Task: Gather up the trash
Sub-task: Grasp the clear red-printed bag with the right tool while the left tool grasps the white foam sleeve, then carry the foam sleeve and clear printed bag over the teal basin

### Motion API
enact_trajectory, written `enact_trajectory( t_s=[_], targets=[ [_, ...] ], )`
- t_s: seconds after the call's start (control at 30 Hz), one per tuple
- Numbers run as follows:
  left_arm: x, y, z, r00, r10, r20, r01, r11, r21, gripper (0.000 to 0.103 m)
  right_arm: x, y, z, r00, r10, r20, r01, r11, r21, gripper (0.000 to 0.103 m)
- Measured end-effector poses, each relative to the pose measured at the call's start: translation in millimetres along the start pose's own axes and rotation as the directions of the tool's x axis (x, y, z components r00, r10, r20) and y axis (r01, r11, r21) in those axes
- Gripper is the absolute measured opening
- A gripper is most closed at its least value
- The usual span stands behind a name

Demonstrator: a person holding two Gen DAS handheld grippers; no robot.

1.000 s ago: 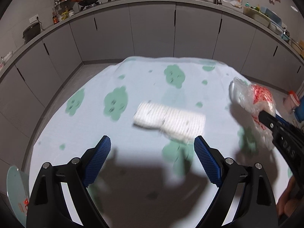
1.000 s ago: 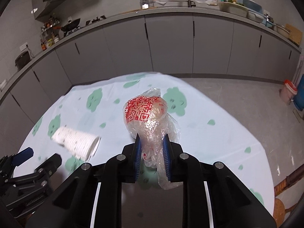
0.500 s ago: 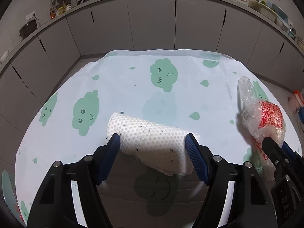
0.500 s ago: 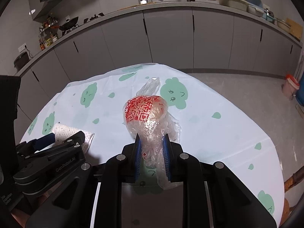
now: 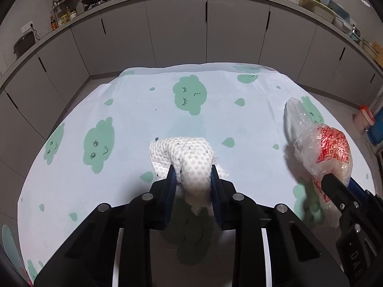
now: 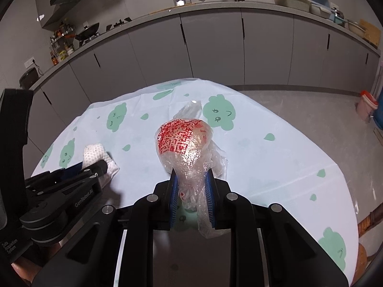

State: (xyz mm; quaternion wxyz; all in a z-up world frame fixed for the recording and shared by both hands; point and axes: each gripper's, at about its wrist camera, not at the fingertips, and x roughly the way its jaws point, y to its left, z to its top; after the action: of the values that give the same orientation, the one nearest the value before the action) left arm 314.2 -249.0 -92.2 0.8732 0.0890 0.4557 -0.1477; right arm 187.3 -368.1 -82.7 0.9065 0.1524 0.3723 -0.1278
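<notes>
My left gripper (image 5: pixel 192 175) is shut on a crumpled white paper towel (image 5: pixel 189 157) speckled with dark crumbs, just above the table. The towel also shows in the right wrist view (image 6: pixel 95 154), held by the left gripper (image 6: pixel 92 167). My right gripper (image 6: pixel 190 184) is shut on a clear plastic bag with red print (image 6: pixel 184 141) and holds it above the table. The bag shows at the right of the left wrist view (image 5: pixel 323 150), with the right gripper (image 5: pixel 340 186) under it.
The table wears a pale blue cloth with green cloud faces (image 5: pixel 134 110). Grey kitchen cabinets (image 5: pixel 177 28) run along the back. A red-lidded container (image 6: pixel 367 104) stands on the floor at the right. A wooden chair edge (image 6: pixel 371 220) sits at the table's right.
My left gripper has closed on the paper towel, bunching it up between the fingers. The right gripper still holds the plastic bag, almost unmoved.
</notes>
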Motion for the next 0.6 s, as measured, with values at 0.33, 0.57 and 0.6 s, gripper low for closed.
enact_trajectory(
  t_s=[0.33, 0.57, 0.6],
  targets=[
    [-59.8, 29.5, -30.0, 0.998, 0.004, 0.063, -0.004, 1.000, -0.005, 0.027, -49.5, 21.5, -20.9, 0.998, 0.045, 0.054, -0.045, 0.999, -0.010, 0.022],
    [-100.0, 63.4, -60.0, 0.995, 0.033, 0.098, -0.030, 0.999, -0.033, 0.027, -83.7, 51.9, -49.2, 0.992, 0.106, 0.069, -0.105, 0.994, -0.023, 0.022],
    [-104.7, 68.3, -65.0, 0.994, 0.037, 0.102, -0.033, 0.999, -0.039, 0.027, -86.9, 55.5, -52.5, 0.991, 0.113, 0.069, -0.112, 0.993, -0.025, 0.022]
  ],
)
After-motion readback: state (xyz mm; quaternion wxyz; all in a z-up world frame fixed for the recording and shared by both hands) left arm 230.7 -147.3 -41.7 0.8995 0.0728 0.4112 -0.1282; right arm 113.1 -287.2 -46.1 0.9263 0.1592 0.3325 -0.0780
